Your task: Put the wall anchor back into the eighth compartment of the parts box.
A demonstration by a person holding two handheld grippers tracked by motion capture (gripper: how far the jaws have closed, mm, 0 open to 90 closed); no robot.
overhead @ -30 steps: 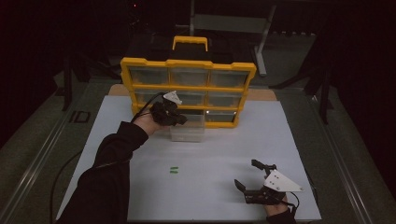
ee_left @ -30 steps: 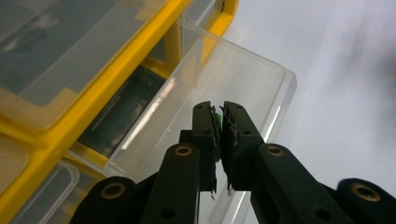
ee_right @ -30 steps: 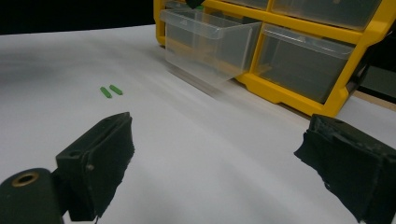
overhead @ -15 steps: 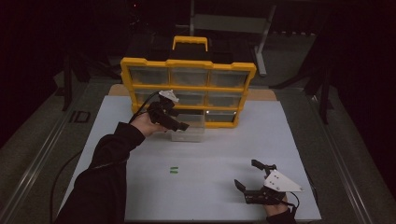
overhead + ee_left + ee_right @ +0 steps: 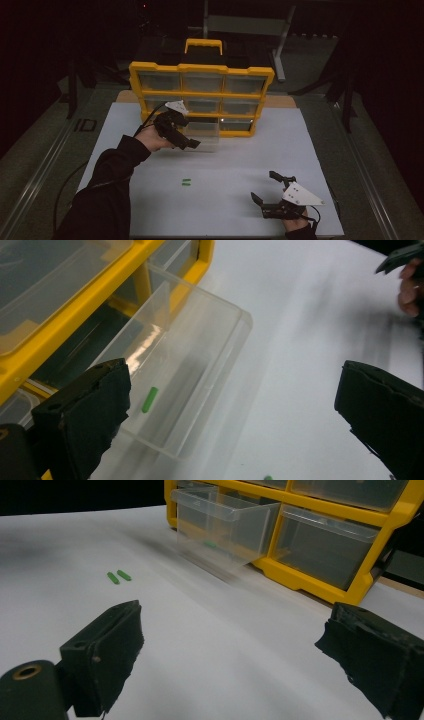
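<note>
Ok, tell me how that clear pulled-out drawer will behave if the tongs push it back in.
The clear drawer looks like thin rigid plastic, so it should slide as one stiff piece. Holding just one green piece, it is probably light. Its glossy walls may be slippery for the left tongs, and an off-centre push might skew it in the yellow organizer.

A clear plastic drawer [image 5: 185, 365] sticks out of the bottom row of the yellow box [image 5: 200, 95], at the far side of the white table. One small green stick [image 5: 149, 399] lies flat inside it. Two more green sticks [image 5: 118, 576] lie side by side nearer on the table.
</note>
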